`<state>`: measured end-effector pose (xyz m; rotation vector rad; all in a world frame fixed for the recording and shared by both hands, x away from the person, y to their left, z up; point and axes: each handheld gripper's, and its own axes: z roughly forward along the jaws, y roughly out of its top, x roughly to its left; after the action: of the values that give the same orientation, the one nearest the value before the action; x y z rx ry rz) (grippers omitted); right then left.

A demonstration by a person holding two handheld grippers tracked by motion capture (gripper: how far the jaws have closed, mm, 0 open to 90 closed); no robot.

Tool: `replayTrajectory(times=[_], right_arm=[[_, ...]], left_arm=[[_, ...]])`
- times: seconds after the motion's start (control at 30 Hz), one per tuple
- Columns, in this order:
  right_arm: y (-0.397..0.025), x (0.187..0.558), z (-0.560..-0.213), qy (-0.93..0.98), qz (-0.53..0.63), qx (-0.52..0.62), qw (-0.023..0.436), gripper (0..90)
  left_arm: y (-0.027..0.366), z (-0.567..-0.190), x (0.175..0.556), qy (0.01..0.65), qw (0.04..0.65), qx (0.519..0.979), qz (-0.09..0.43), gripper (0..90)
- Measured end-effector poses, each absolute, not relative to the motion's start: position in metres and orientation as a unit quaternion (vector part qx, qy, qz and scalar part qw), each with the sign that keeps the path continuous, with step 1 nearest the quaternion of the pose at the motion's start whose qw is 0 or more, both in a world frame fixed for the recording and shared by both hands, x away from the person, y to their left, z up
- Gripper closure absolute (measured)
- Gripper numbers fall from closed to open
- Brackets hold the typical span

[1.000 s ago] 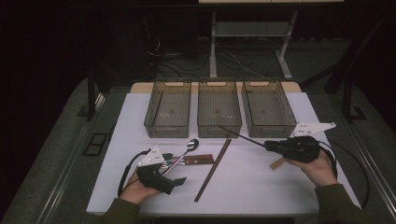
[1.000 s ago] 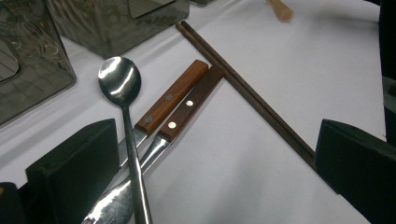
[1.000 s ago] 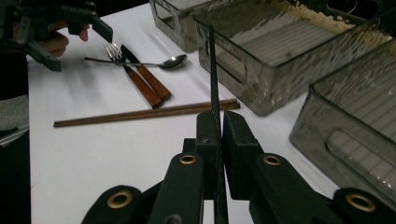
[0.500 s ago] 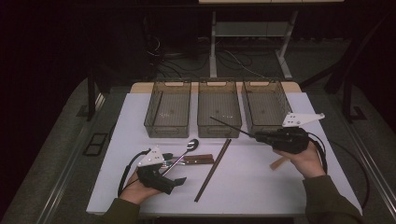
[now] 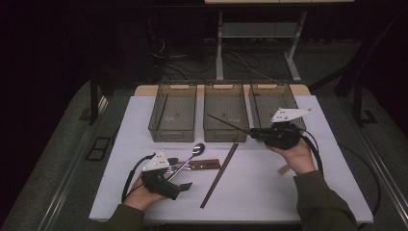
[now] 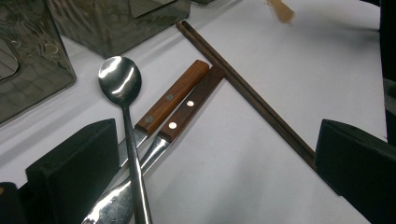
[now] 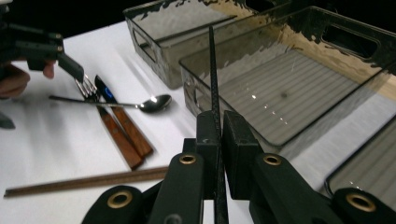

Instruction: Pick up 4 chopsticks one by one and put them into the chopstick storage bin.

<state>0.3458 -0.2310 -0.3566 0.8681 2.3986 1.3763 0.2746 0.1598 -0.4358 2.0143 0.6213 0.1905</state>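
- Sorting work at a white tabletop (image 5: 337, 183): the right tongs (image 5: 257, 133) are clamped on a thin black chopstick (image 5: 227, 123), held near its end so the long shaft reaches out over the near edge of the middle smoky clear plastic bin (image 5: 225, 111).
- In the right gripper view the stick (image 7: 213, 74) rises from between the pressed-together jaws and points across the bin's ribbed floor.
- The left tongs (image 5: 179, 186) rest spread wide, holding nothing, beside a steel spoon (image 6: 122, 102), two wooden-handled utensils (image 6: 180, 100) and a pair of brown wooden chopsticks (image 6: 243, 88) lying on the tabletop.
- Judged from this, the step is dropping the black stick into the middle bin. Done well, it means carrying the hand farther over the bin, lowering the far tip first, lining the shaft with the bin's long side, then letting go low so it cannot bounce or catch on the rim.
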Motion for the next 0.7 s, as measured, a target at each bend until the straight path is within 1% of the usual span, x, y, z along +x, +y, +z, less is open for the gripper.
replayTrajectory(times=[0.3, 0.7], right_arm=[[-0.210, 0.358, -0.355, 0.813, 0.480, 0.304, 0.123, 84.4], [-0.177, 0.384, -0.347, 0.811, 0.477, 0.313, 0.127, 84.5]], left_arm=[[0.159, -0.436, 0.274, 0.253, 0.489, 0.831, 0.077, 0.0], [0.160, -0.435, 0.274, 0.254, 0.491, 0.830, 0.075, 0.0]])
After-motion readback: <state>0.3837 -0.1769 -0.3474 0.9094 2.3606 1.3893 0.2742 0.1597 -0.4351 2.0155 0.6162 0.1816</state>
